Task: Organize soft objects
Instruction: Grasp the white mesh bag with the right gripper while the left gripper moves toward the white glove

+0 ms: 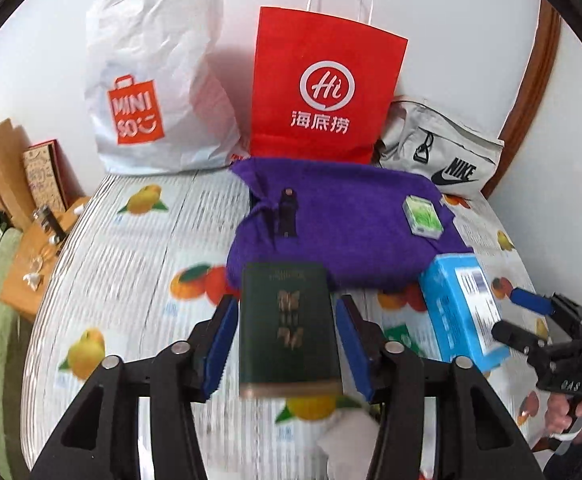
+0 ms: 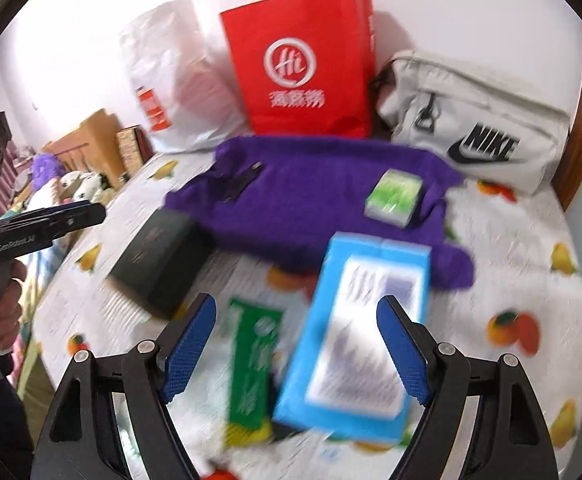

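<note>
fruit-print cloth (image 1: 139,248) covers the table, with a red paper bag (image 1: 323,88) standing at the back wall. purple towel (image 1: 343,224) lies folded just before it. left gripper (image 1: 287,344) spreads wide around a dark green book (image 1: 287,328); right gripper (image 2: 297,344) gapes wide above a blue box (image 2: 355,336).

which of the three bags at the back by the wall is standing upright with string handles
The red paper bag, in the middle. The white plastic bag on its left slumps crumpled, and the grey Nike bag on its right lies low.
</note>
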